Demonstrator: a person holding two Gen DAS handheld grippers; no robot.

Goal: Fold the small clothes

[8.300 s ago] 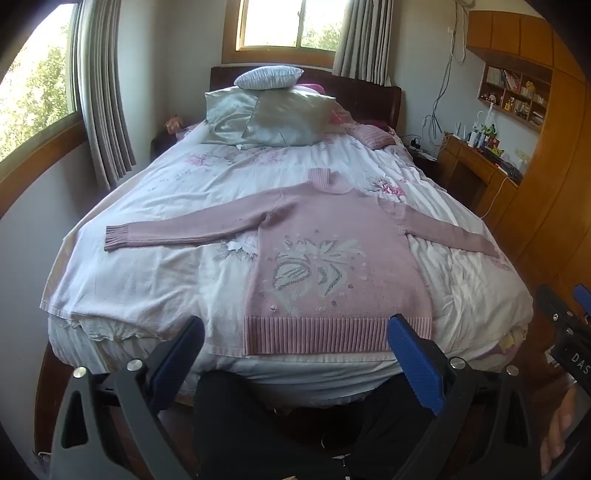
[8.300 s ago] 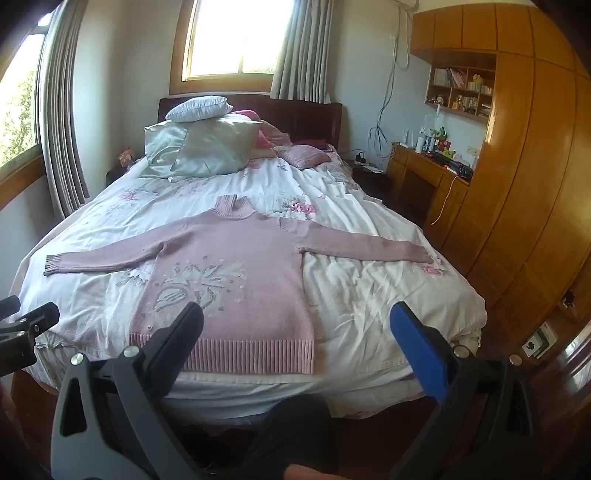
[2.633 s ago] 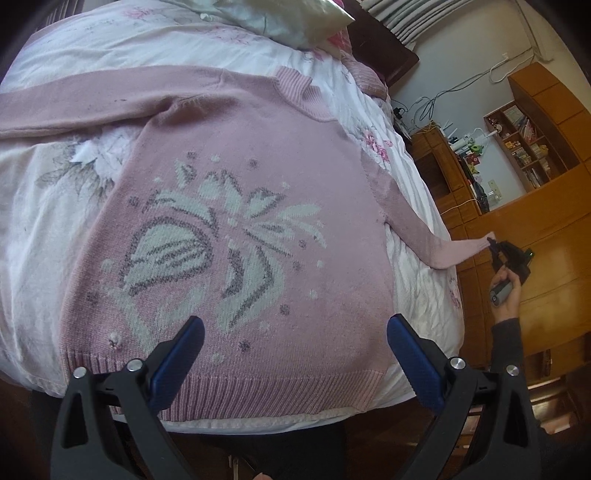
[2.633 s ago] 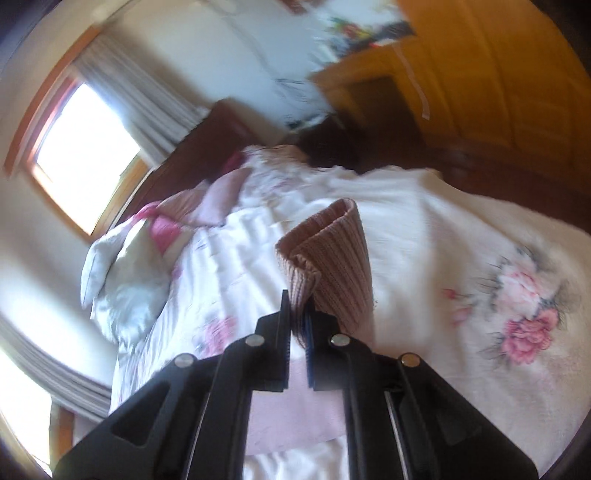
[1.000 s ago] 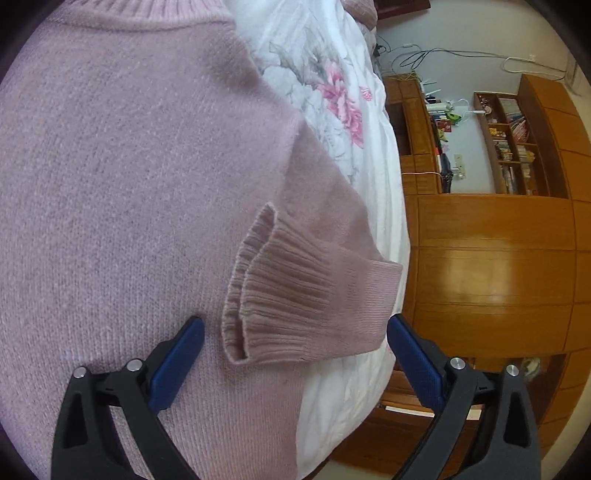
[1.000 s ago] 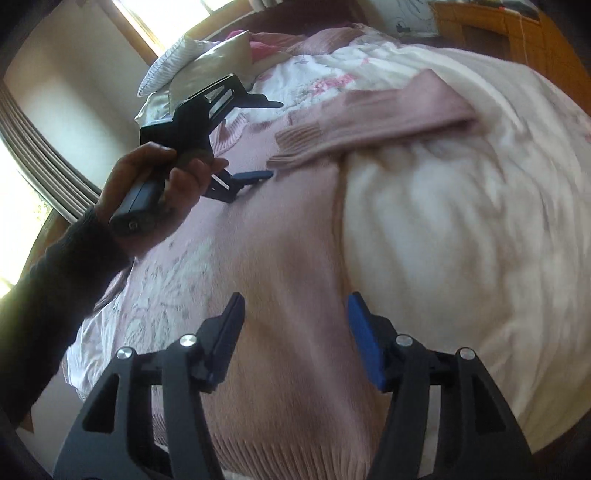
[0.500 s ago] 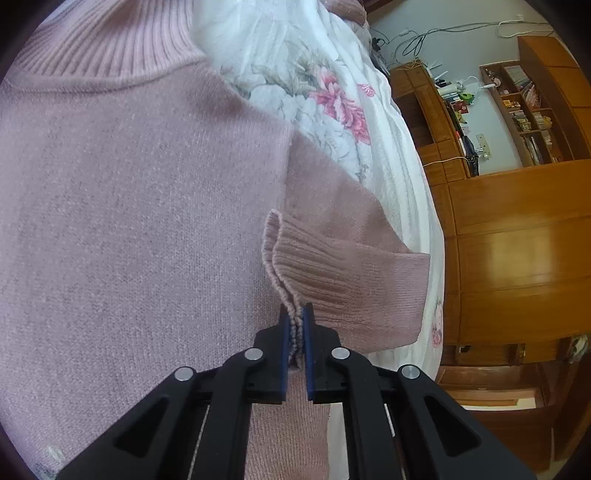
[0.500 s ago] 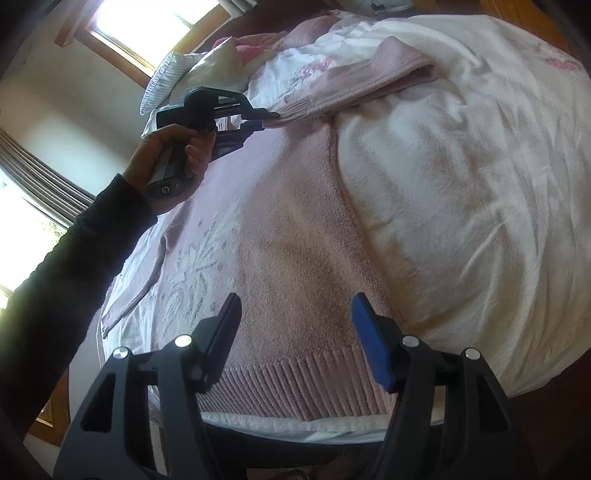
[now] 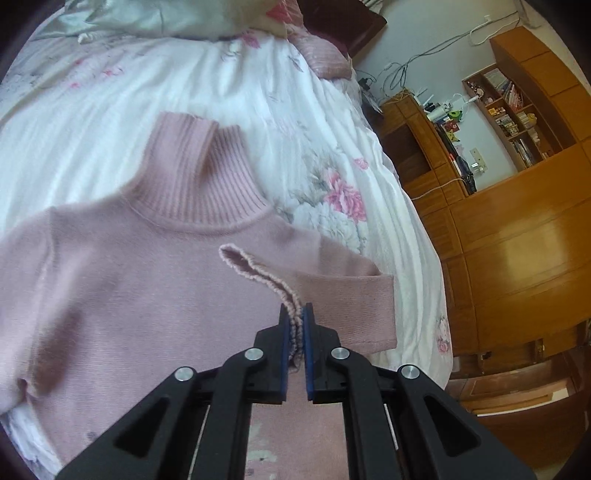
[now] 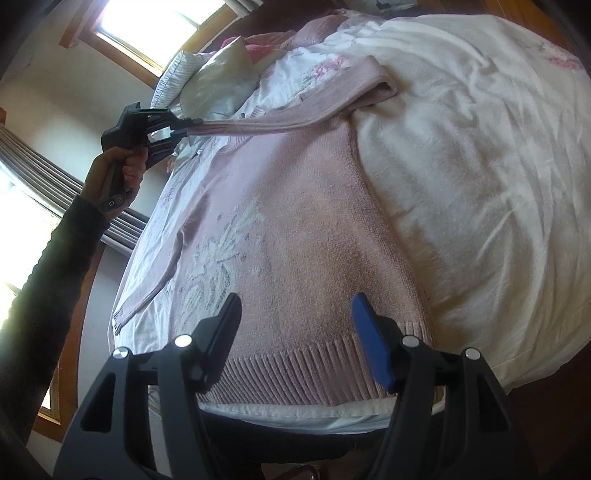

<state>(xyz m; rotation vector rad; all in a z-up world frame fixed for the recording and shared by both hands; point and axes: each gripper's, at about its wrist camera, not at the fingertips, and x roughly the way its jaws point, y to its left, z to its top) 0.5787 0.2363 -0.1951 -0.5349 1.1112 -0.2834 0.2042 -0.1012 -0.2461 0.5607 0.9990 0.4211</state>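
A pink sweater lies front-up on the bed, its ribbed hem at the near edge of the mattress and its turtleneck collar toward the pillows. The left wrist view shows the left gripper with its jaws pressed together on the ribbed cuff of one sleeve, which is folded back across the chest; the sleeve's fold lies on the white floral bedcover. This view alone takes in the wooden wardrobe and the open wall shelf holding books and small items too small to identify. The right wrist view shows the right gripper with jaws spread and nothing between them, poised above the hem. Only here is the left gripper seen from outside, held by a hand in a dark sleeve, the pinched sleeve stretched taut and lifted clear of the sweater's body. This view also shows the pale leaf motif, the other sleeve lying extended, and the window.
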